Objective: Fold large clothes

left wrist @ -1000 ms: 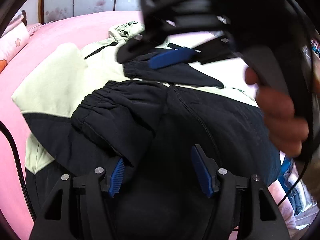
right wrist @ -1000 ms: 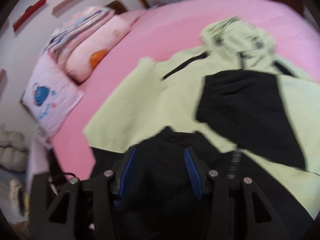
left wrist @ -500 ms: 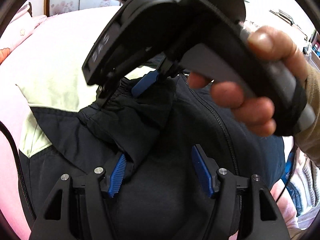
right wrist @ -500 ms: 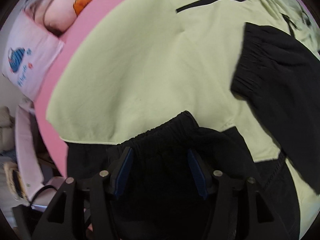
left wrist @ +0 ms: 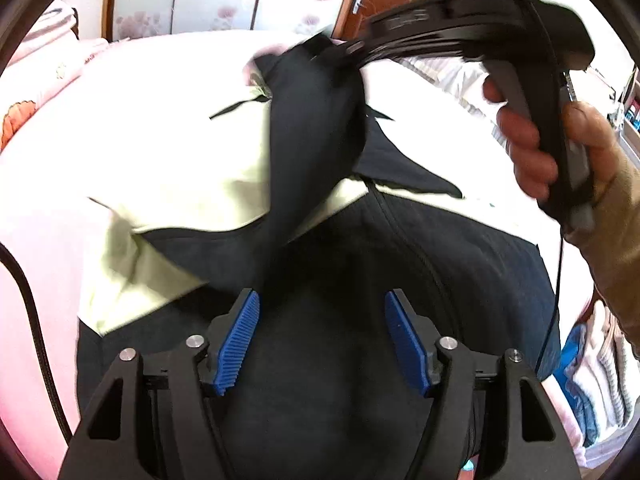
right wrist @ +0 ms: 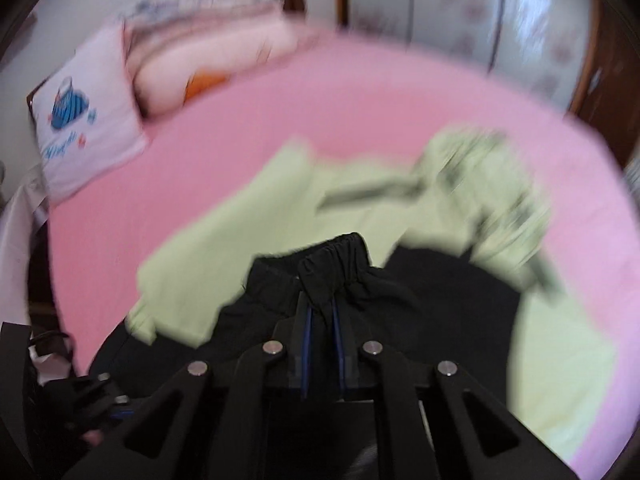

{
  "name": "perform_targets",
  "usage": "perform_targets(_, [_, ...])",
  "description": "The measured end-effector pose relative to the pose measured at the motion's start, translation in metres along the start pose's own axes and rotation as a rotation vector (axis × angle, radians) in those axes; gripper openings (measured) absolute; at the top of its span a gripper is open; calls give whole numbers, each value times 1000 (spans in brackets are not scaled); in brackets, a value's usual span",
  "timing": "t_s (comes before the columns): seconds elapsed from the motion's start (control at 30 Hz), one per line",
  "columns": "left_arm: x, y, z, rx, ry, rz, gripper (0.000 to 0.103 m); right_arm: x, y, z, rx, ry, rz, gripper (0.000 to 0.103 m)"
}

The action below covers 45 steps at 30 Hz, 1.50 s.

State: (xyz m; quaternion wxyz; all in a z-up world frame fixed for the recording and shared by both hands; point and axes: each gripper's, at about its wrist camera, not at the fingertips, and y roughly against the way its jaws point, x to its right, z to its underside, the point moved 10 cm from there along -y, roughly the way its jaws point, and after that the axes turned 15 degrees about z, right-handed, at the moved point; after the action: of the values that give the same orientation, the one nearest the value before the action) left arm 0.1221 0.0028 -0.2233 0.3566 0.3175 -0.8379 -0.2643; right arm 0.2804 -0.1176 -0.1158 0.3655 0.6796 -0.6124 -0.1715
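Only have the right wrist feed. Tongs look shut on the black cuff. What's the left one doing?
Observer: The left tongs are open over the jacket's dark front, gripping nothing.
Operator: Is the sleeve off the bed?
Observer: Yes. The right tongs have just closed on the cuff, and the sleeve hangs from them, raised above the jacket.
Operator: Zip?
Observer: The zip runs up the dark front. It looks closed.
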Motion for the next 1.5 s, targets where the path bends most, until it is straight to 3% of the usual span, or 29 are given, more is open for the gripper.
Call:
perform_targets(0.07, [-1,3,-3,13,7,-9,66,40,5,-12,82,-35,100,10])
perform_targets(0.13, [-6,5,-6,20,16,-26,66,77,-7,-13,82,-67,223,27])
perform_targets(0.17, [-10,5,-7,25,23,-37,66,97,-17,-6,55,-82,294,33])
perform_targets(0.23, [-16,6,-8,29,40,-56,66,126,-39,14,-32,-132,368,56])
perform_targets(0.27, [-21,7,-8,30,49,-67,66,140,-51,33,-106,-177,372,57])
perform_targets(0.33, [-25,11,-9,32,60,-98,66,150,-64,61,-206,-268,320,57])
perform_targets(0.43, [-48,18,-11,30,83,-153,66,151,-69,89,-284,-382,212,57])
perform_targets(0.53, [-77,27,-12,19,114,-228,66,126,-64,104,-348,-470,86,57])
perform_targets(0.7, [-128,27,-22,26,202,-262,66,68,-62,79,-410,-515,-58,57])
perform_targets(0.83, [-152,10,-36,38,270,-232,66,46,-78,53,-488,-567,-92,59])
perform_targets(1.0, [-170,-3,-52,37,289,-220,66,31,-115,44,-648,-576,18,60])
perform_targets(1.2, [-182,-21,-60,27,310,-209,66,19,-158,61,-809,-535,191,60])
perform_targets(1.3, [-184,-24,-61,22,324,-209,66,13,-165,66,-797,-512,243,60])
perform_targets(1.43, [-189,-24,-60,19,351,-222,65,9,-152,59,-759,-479,229,12])
perform_targets(1.5, [-191,-24,-60,19,362,-230,65,13,-136,41,-705,-504,189,10])
